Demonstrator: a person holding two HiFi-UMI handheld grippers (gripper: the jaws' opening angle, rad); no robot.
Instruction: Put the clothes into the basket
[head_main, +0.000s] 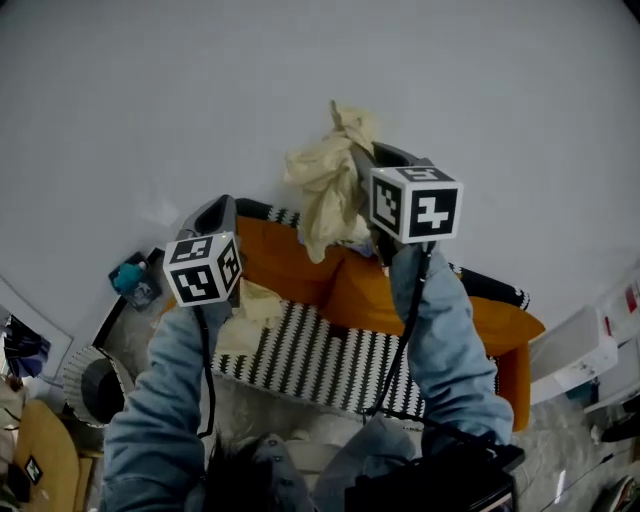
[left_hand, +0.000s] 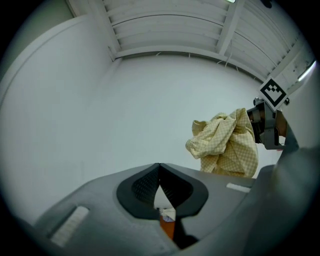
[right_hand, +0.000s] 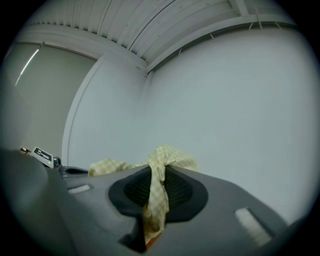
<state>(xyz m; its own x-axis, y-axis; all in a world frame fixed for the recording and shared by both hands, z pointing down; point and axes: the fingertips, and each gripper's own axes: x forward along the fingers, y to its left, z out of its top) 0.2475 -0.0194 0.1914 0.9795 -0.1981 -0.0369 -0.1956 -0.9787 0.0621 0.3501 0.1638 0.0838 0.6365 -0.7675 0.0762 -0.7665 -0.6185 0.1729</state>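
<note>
Yellow checked cloth hung pinched in the right gripper above the orange sofa. The left gripper was closed, empty. The basket stood well apart, so the drop seemingly remained.

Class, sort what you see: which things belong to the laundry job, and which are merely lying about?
Job: yellow checked cloth clamped in the right gripper; second pale cloth; round basket.
Lying about: orange sofa; striped throw; blue object.
</note>
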